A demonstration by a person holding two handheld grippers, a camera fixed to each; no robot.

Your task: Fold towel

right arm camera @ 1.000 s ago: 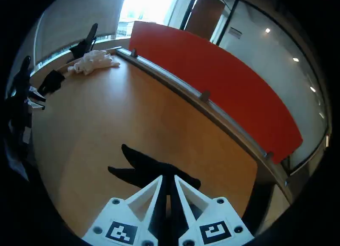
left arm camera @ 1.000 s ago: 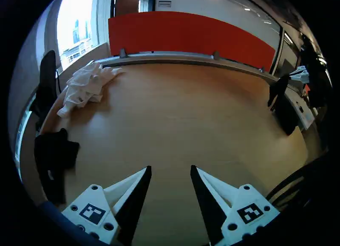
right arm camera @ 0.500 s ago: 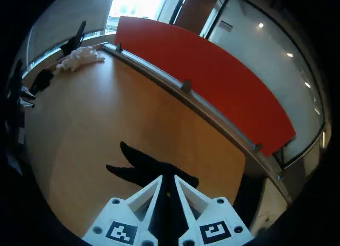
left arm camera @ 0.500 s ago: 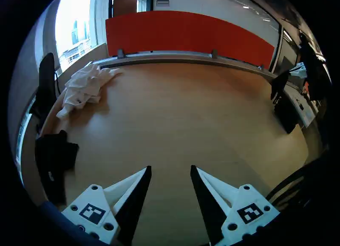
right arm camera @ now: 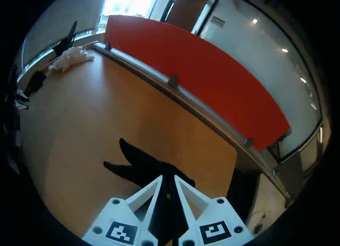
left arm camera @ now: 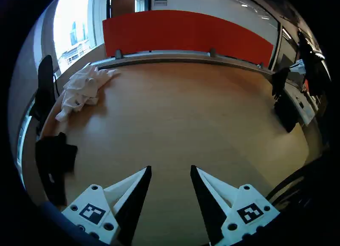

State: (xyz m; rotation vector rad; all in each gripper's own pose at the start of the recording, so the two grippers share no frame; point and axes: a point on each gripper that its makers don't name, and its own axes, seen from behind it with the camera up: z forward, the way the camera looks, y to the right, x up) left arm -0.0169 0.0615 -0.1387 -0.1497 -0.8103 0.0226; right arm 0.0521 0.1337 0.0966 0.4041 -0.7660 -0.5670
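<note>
- Black towel (right arm camera: 140, 163) question. It's pinched in the right gripper (right arm camera: 169, 190), whose fingers are pressed nearly together on a bunched bit of it. The rest pokes out in floppy points over the wooden surface (right arm camera: 85, 118), toward the end by the red divider (right arm camera: 204, 63). Can't tell if it hangs clear of the wood or drags on it.
- Looks soft and light to me, zero stiffness, so I'd expect it to sag and crumple wherever it isn't held. One pinch in the middle of a bunch won't give you a flat sheet.
- What about the other hand? The left gripper (left arm camera: 170, 182) is spread wide with nothing between its fingers, hovering over bare wood.
- Then I'd say the folding is barely begun. My take: lay it down and spread it out. Then take hold at two corners along one edge, one gripper each, so that edge pulls taut. Thin fabric can slip out of a shallow pinch, so bite in a bit from the hem.
- There's also a crumpled white cloth (left arm camera: 80, 90) at the far left corner and another dark cloth (left arm camera: 55, 156) at the left edge, both well apart from the grippers.
- I'd leave those alone. The middle of the surface looks like the place to fold.
</note>
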